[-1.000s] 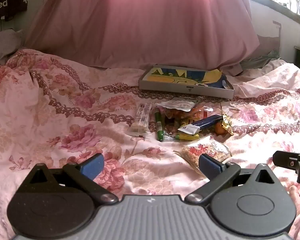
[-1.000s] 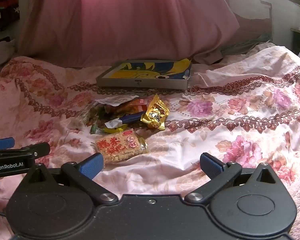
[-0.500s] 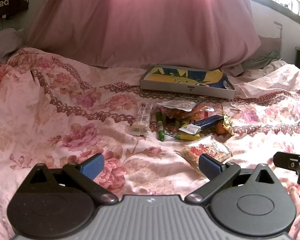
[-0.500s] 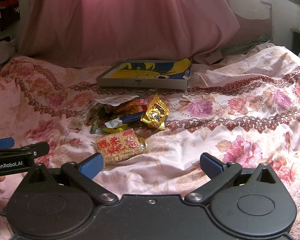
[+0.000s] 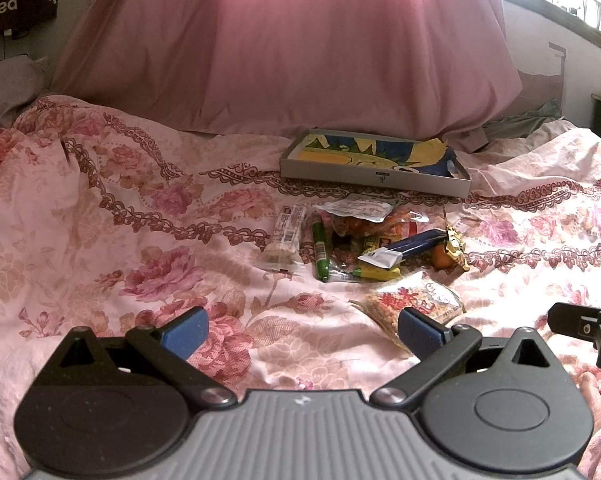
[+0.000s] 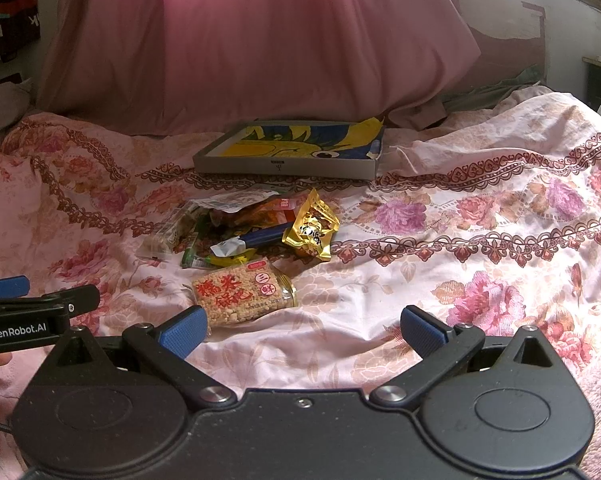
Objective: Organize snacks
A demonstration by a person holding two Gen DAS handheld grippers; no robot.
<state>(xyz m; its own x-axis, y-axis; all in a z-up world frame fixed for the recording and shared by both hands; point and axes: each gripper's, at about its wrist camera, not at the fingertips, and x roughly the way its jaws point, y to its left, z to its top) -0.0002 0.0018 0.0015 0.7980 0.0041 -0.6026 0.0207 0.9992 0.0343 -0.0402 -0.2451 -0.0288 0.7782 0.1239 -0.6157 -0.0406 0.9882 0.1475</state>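
Left wrist view
Left hand-held gripper (image 5: 300,330): hovering low over the bed (image 5: 100,248), fingers spread wide, gripping nothing.
Snacks (image 5: 364,240): lying in a heap at 12 to 1 o'clock, well beyond the fingertips.
Rice pack (image 5: 414,300): lying nearest, its edge just beside the right fingertip (image 5: 420,330).
Box (image 5: 374,172): sitting past the heap at 12 o'clock.
Right hand-held gripper (image 5: 588,326): showing at 3 o'clock.

Right wrist view
Right hand-held gripper (image 6: 302,330): hanging over the bed (image 6: 480,240), fingers spread, gripping nothing.
Rice pack (image 6: 242,294): lying at 11 o'clock, just beside the left fingertip (image 6: 182,332).
Gold pack (image 6: 312,232): standing tilted beyond it.
Box (image 6: 288,156): sitting at 12 o'clock.
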